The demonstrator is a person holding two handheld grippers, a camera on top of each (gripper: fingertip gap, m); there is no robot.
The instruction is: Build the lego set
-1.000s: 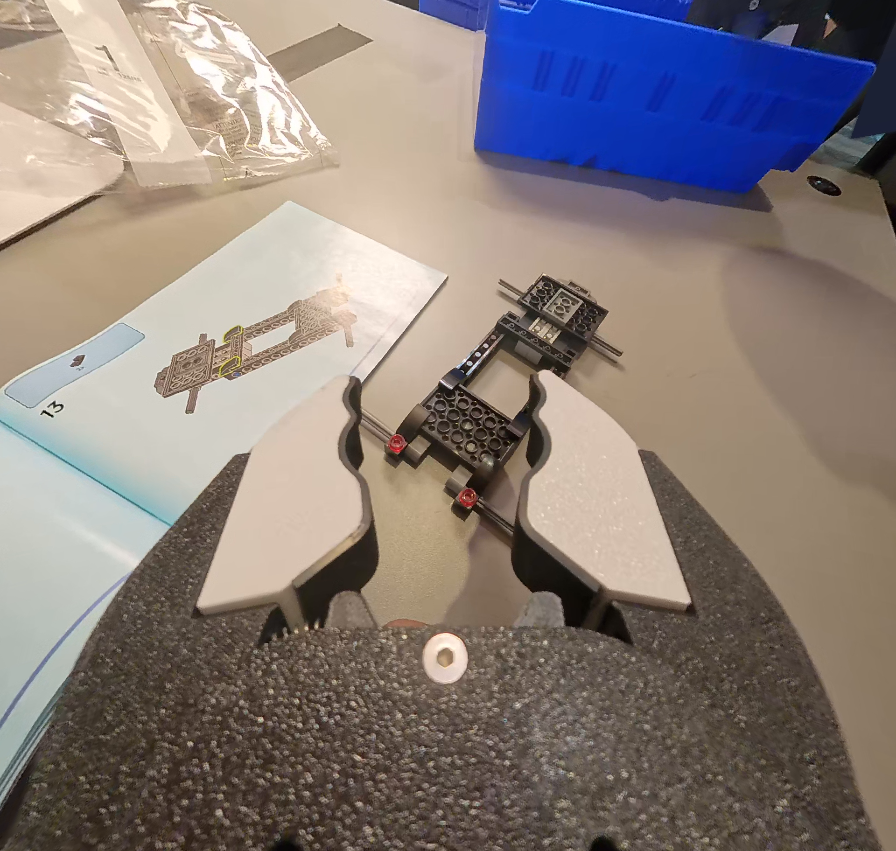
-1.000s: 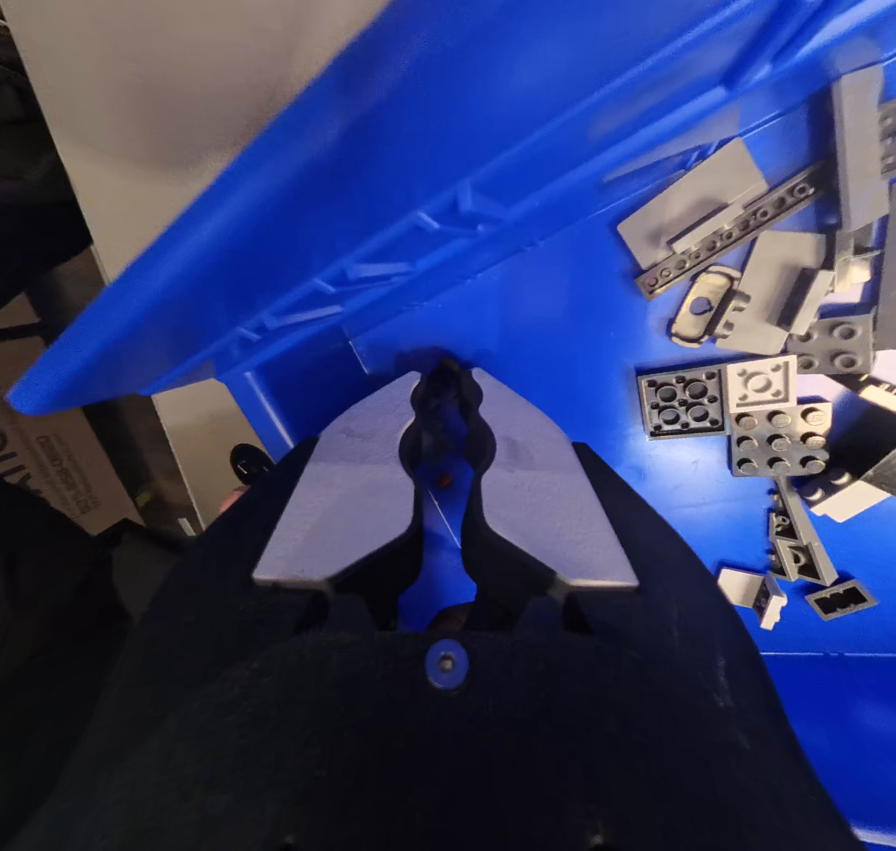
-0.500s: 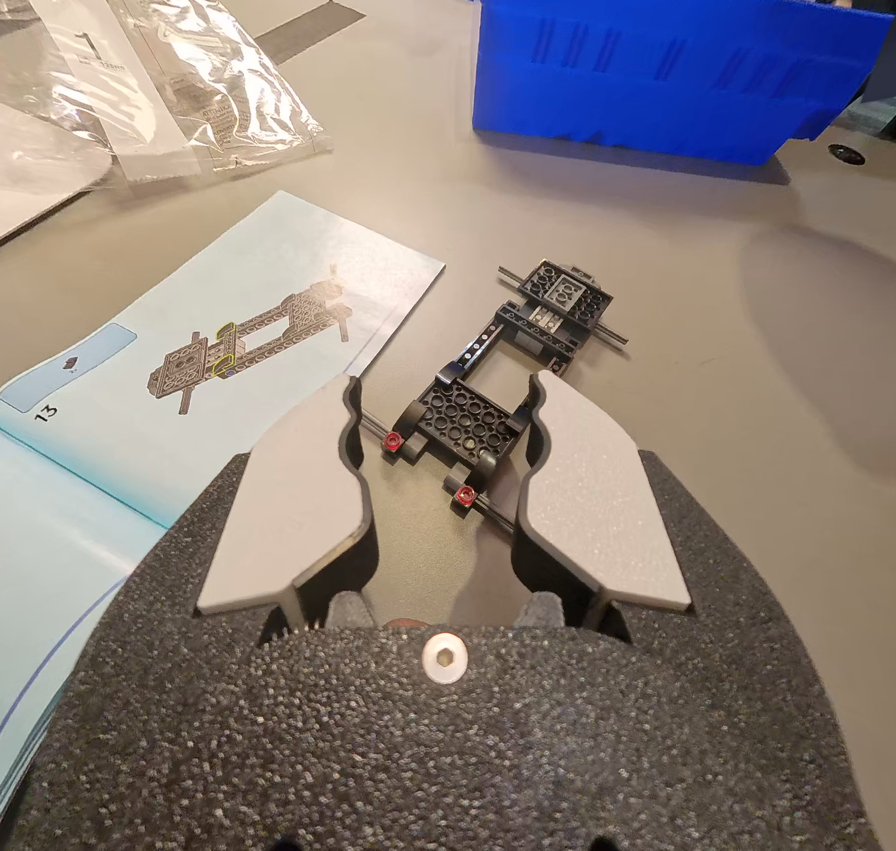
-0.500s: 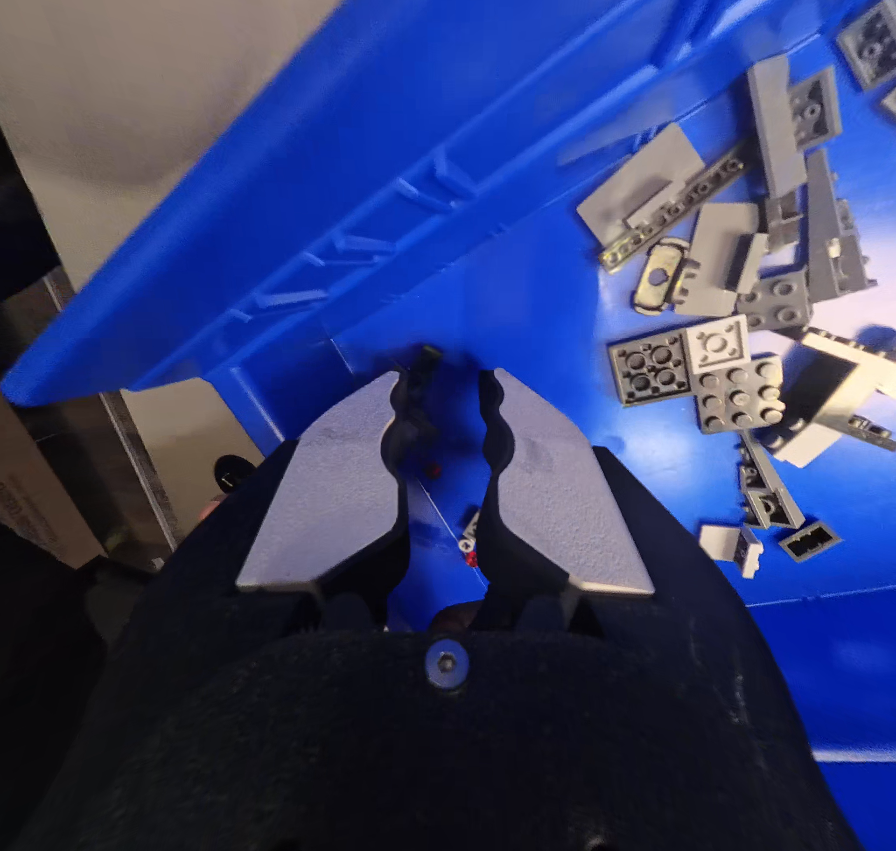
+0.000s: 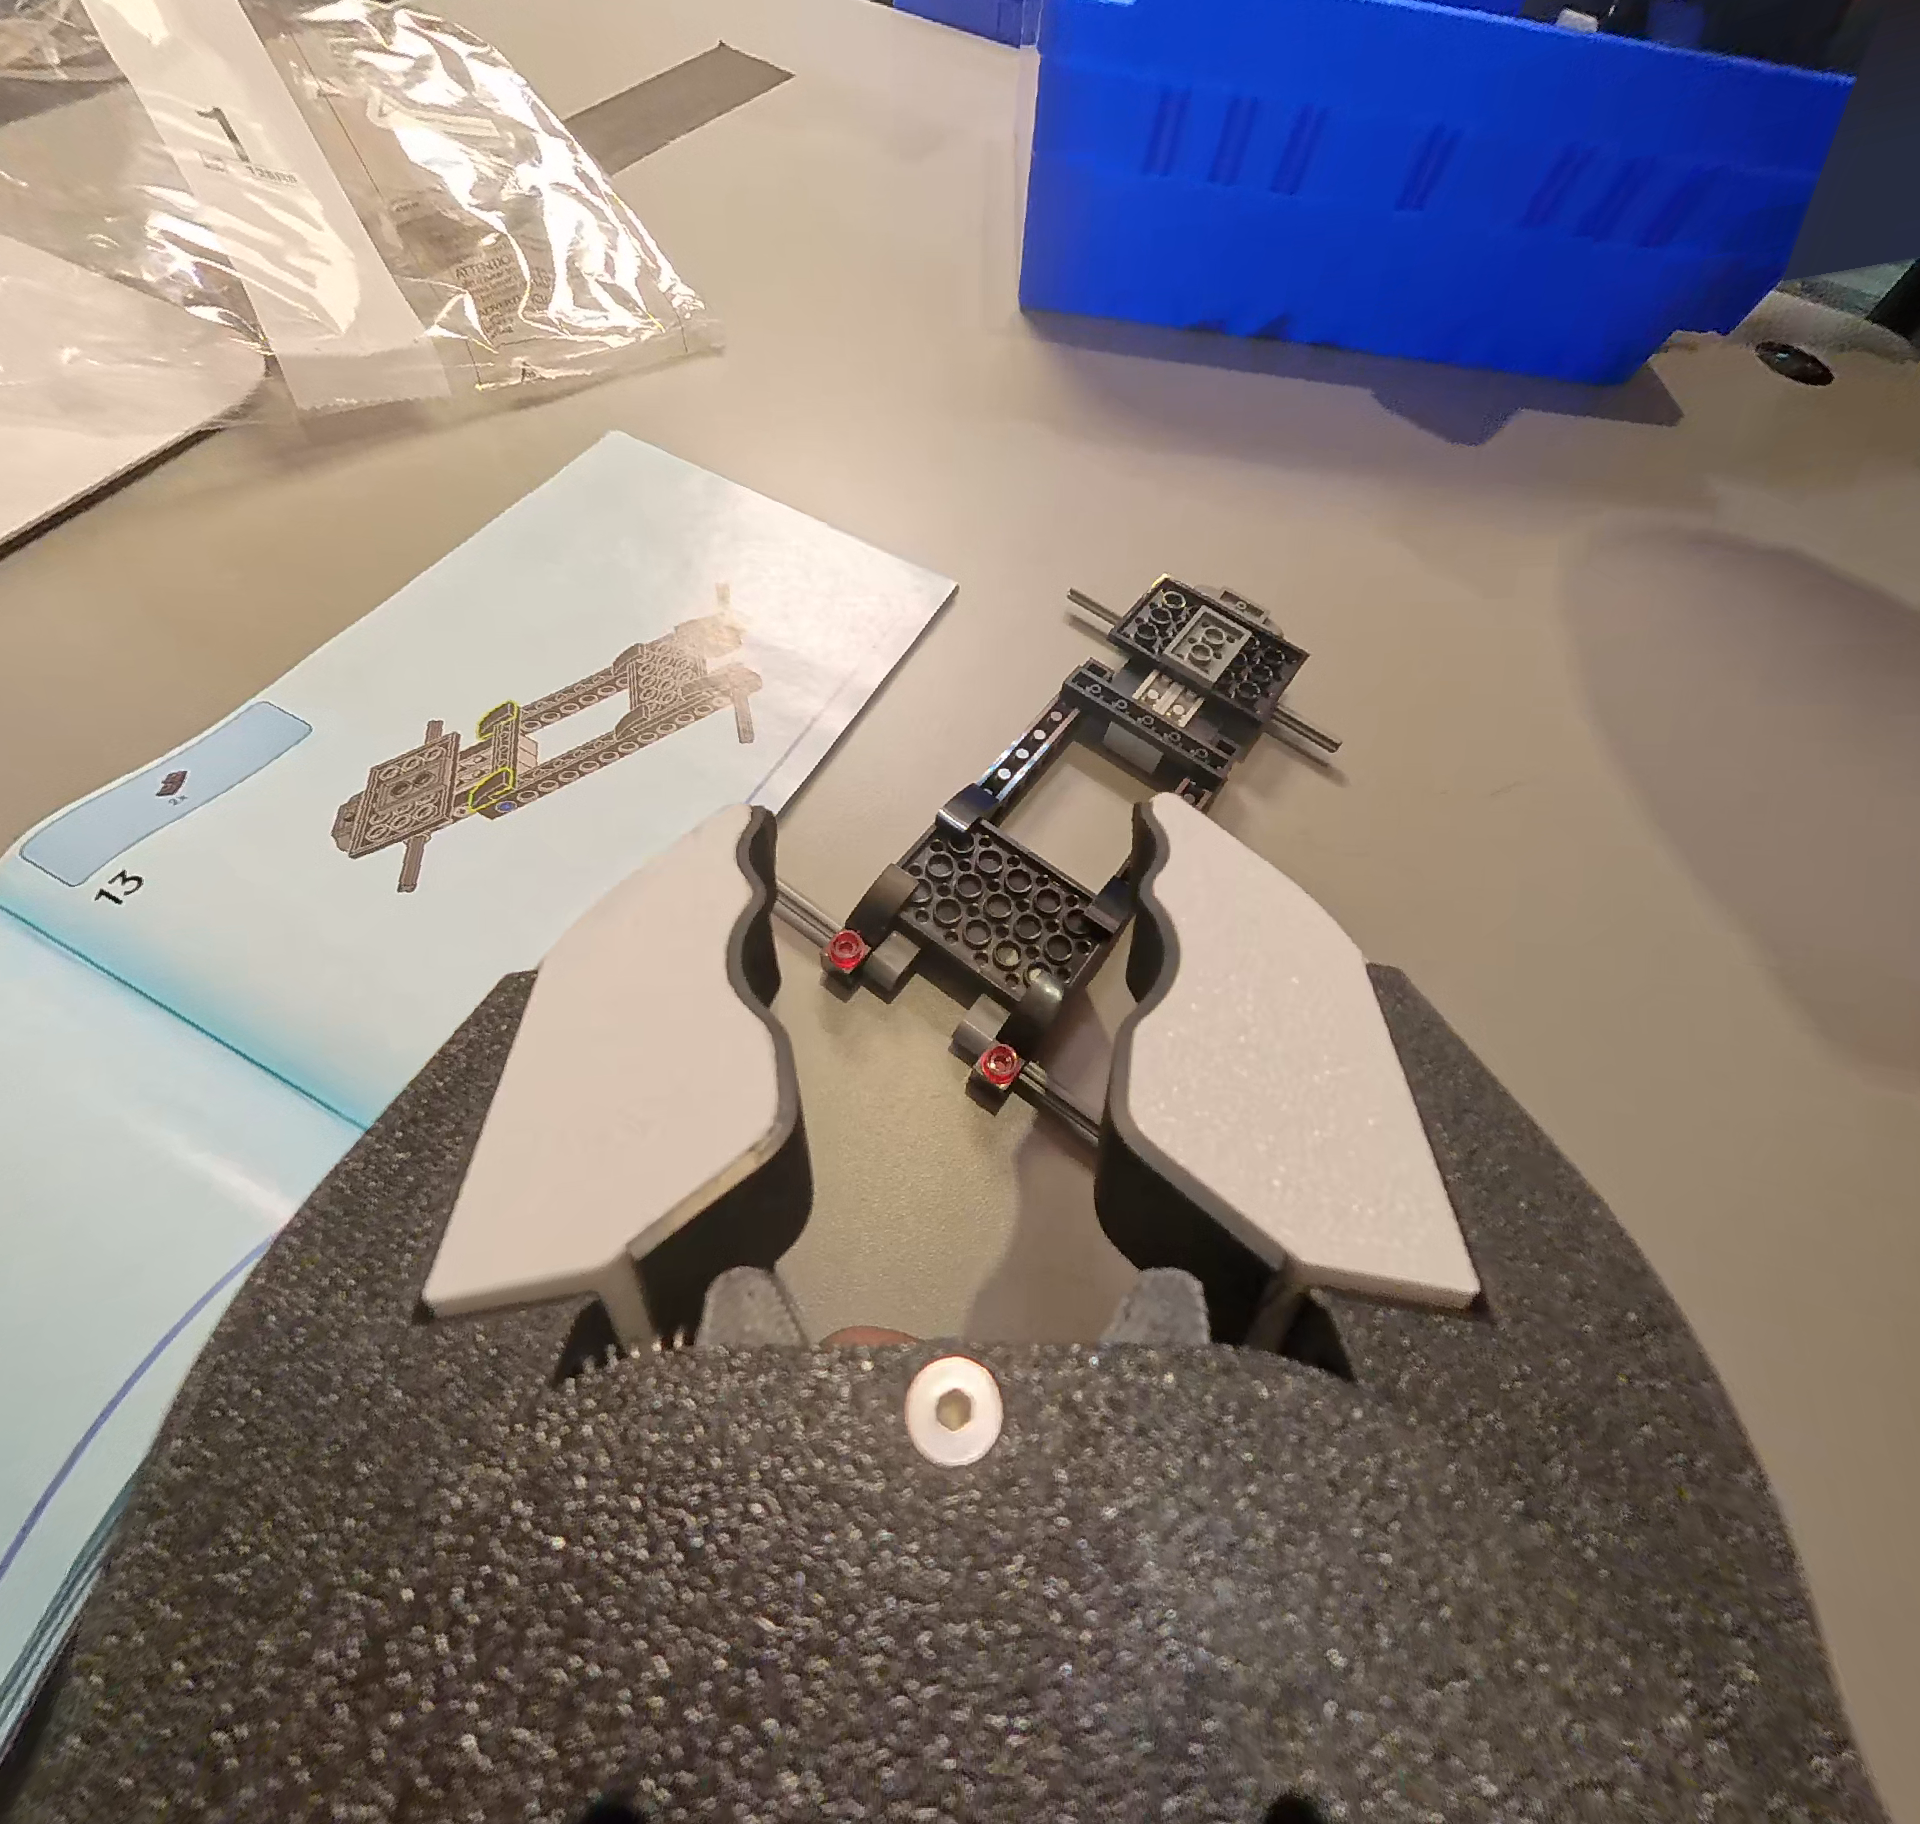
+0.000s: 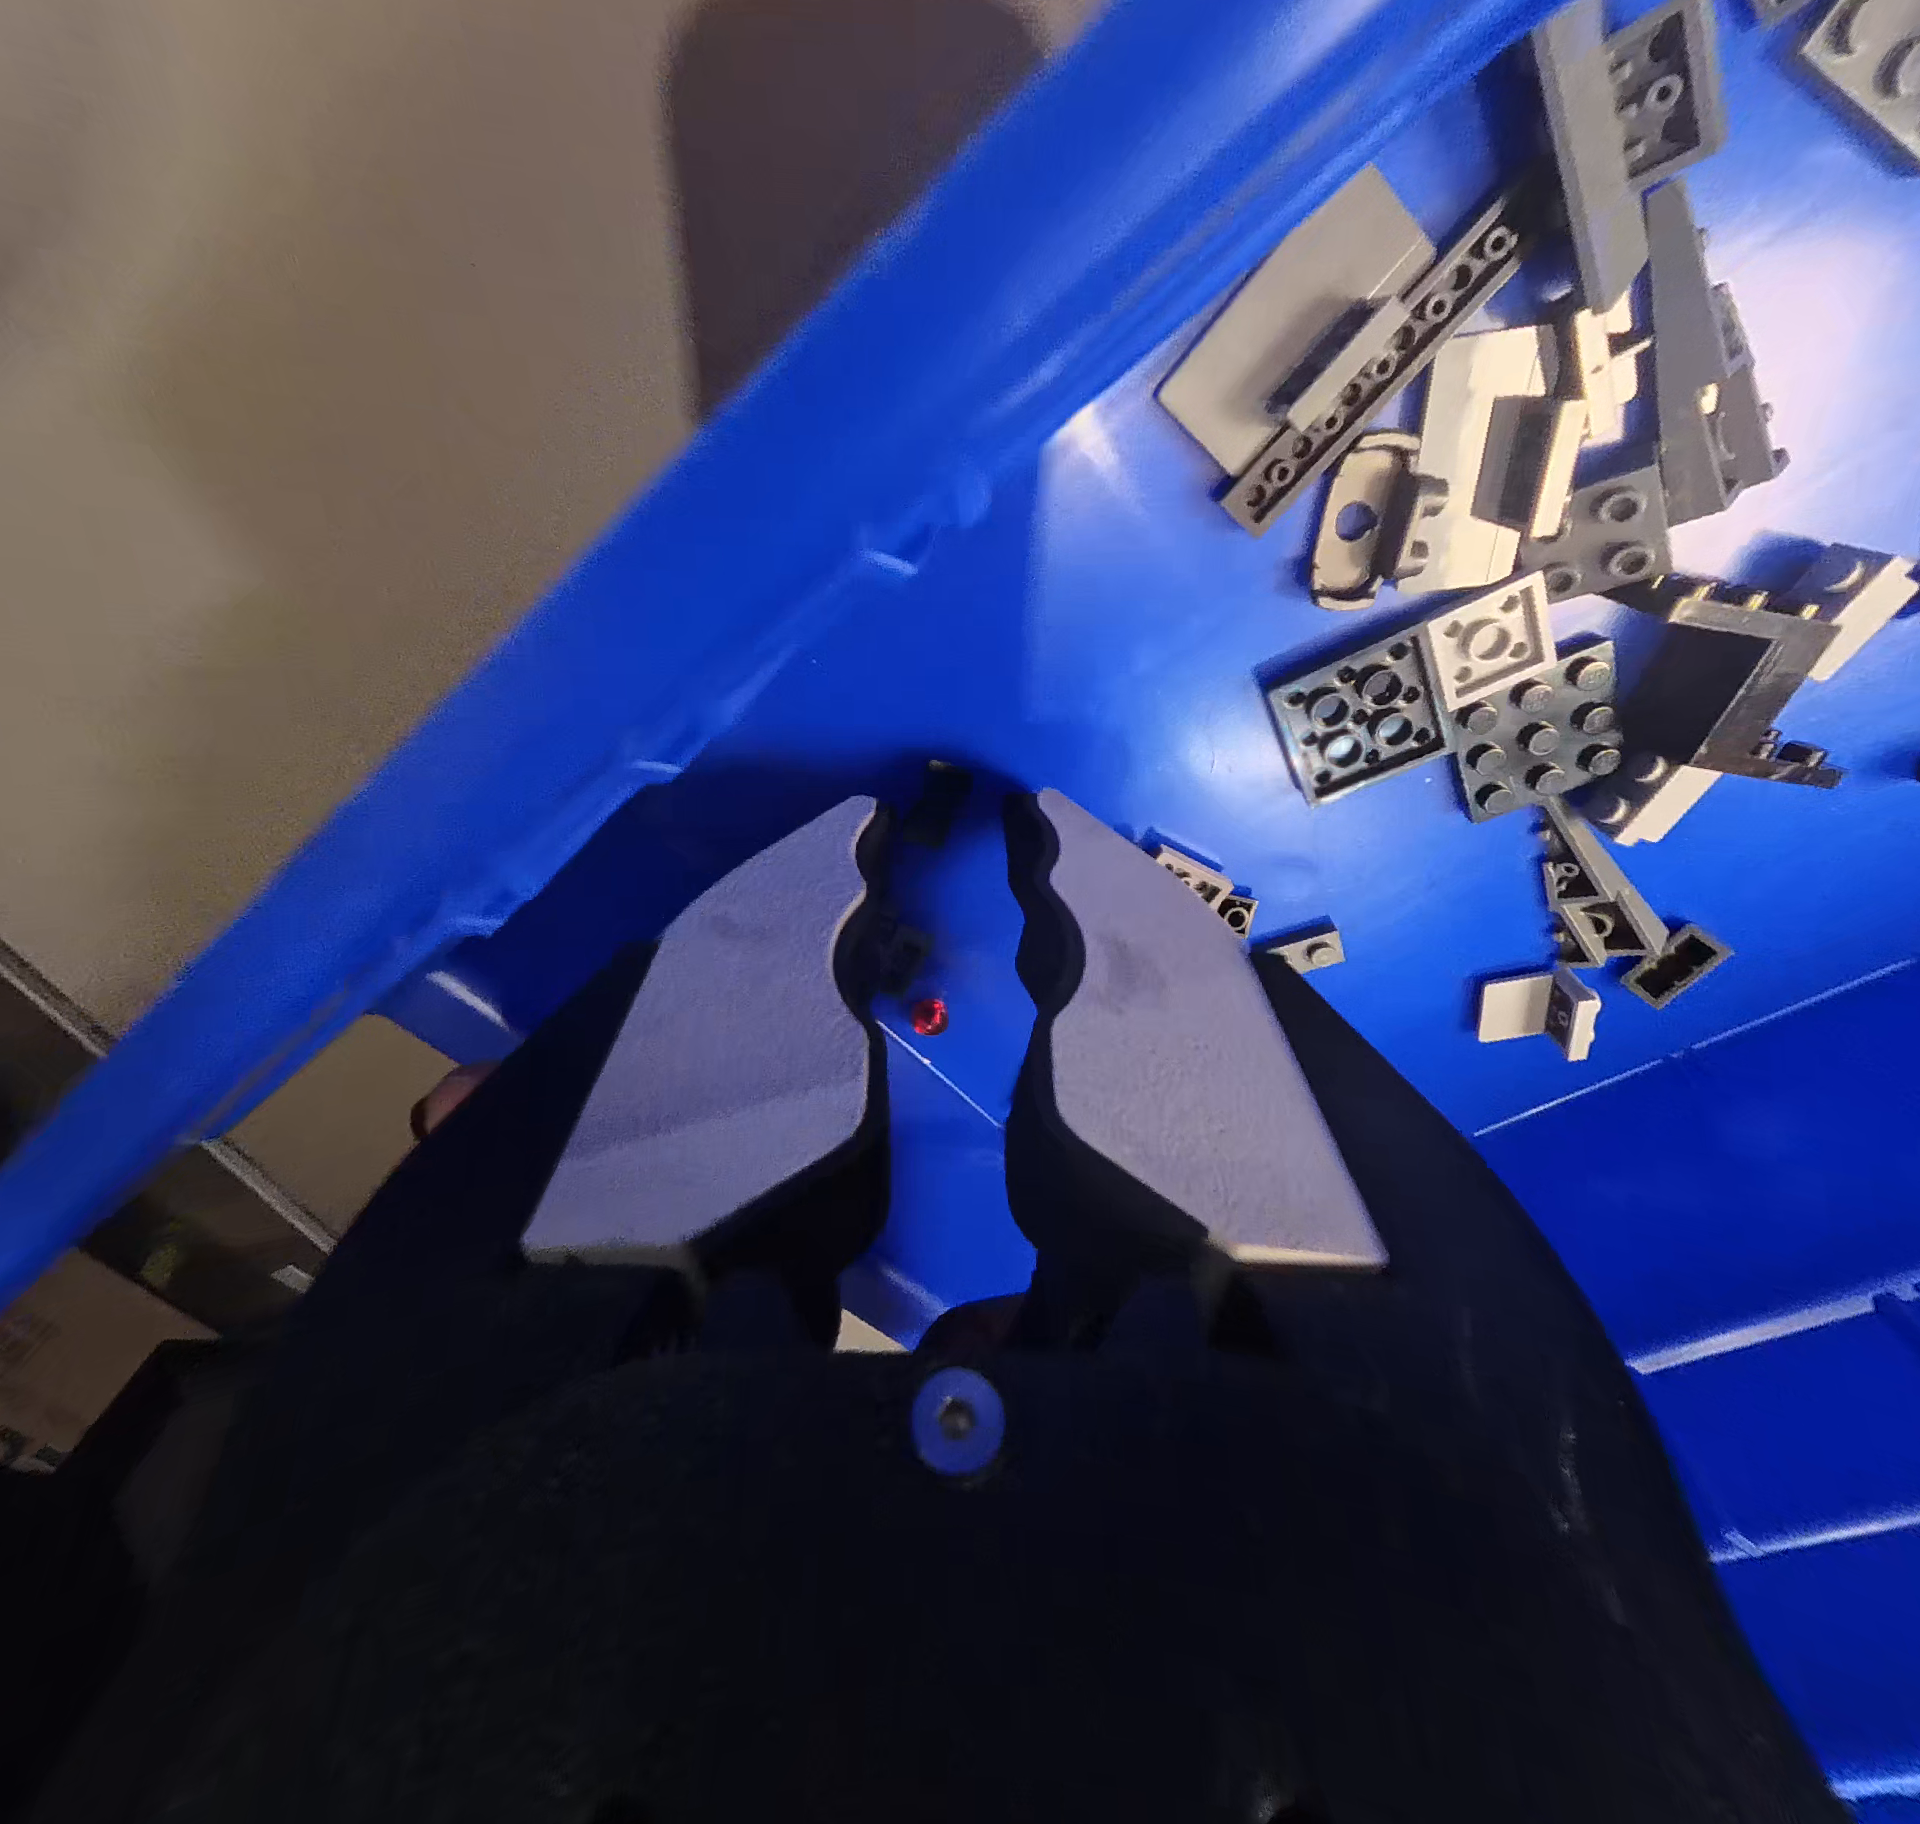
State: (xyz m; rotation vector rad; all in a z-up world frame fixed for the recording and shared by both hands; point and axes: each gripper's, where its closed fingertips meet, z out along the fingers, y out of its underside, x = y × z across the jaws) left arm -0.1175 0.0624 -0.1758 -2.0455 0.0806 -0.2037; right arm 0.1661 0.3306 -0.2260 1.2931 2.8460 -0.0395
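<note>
Our left tool [image 5: 951,865] hovers agape over the black studded brick chassis [image 5: 1091,818]; our right tool [image 6: 940,818], parted and empty, noses a small black brick [image 6: 932,806] inside the blue plastic bin [image 6: 1039,569]

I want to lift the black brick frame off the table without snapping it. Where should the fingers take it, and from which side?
Probably from above, across the near studded plate of the black brick frame. It lies flat on the table, and that plate is solid, while the middle is open with thin rails. The left gripper is open around it already.
</note>
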